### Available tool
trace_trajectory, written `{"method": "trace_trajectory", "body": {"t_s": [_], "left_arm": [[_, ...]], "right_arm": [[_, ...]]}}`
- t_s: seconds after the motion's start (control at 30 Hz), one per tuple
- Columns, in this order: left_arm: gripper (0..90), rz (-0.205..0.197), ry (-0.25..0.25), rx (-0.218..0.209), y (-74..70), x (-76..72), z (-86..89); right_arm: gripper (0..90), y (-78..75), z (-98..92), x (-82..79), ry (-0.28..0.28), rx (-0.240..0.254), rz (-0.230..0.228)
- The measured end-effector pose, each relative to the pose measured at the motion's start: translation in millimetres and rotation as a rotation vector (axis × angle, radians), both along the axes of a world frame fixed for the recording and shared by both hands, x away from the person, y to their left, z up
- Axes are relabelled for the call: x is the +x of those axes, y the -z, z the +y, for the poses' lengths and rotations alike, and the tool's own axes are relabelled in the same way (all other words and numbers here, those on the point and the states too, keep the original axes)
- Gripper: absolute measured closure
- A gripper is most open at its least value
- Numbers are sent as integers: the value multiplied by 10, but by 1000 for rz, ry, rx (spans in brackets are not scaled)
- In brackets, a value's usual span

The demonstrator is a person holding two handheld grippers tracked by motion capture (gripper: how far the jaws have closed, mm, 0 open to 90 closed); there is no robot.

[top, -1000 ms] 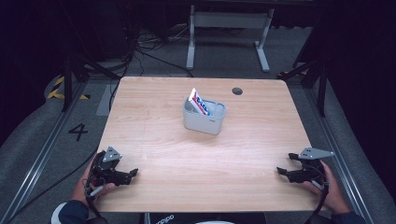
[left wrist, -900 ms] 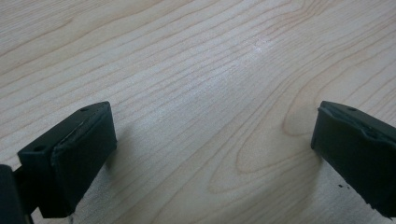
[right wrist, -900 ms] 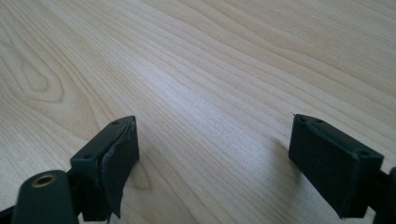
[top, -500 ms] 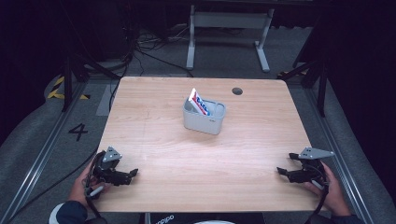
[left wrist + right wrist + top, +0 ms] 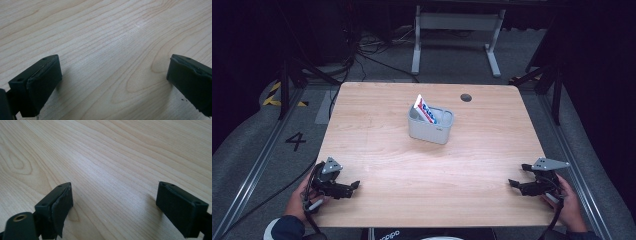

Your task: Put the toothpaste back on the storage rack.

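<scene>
A small grey bin [image 5: 431, 125] stands near the middle of the wooden table [image 5: 377, 135], with a white, red and blue packet [image 5: 425, 110] leaning out of its left side. My left gripper [image 5: 353, 186] rests low at the table's front left corner, open and holding nothing. My right gripper [image 5: 513, 184] sits at the front right corner, open too. In the left gripper view the wide-apart jaws frame my left gripper [image 5: 113, 82] over bare wood. The right gripper view shows my right gripper [image 5: 113, 202] the same way.
A dark round grommet hole [image 5: 466, 97] lies in the table's far right part. Beyond the far edge stand the white legs of another table [image 5: 454, 30] and loose cables on the grey floor. A floor mark "4" [image 5: 295, 141] lies to the left.
</scene>
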State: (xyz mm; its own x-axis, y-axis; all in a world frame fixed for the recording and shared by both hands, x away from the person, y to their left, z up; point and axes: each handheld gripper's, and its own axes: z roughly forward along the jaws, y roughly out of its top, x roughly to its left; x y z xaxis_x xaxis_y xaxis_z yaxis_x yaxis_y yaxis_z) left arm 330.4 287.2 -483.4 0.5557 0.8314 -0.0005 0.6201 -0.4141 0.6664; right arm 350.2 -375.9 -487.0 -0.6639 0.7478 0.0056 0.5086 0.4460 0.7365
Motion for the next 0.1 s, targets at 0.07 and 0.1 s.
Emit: {"method": "trace_trajectory", "body": {"t_s": [0.07,0.1], "left_arm": [[2,2,-8,-2,-1,-7,-4],[2,3,-10,-1,-1,-9,-4]], "right_arm": [[142,0,0,0,0,0,0],[142,0,0,0,0,0,0]]}}
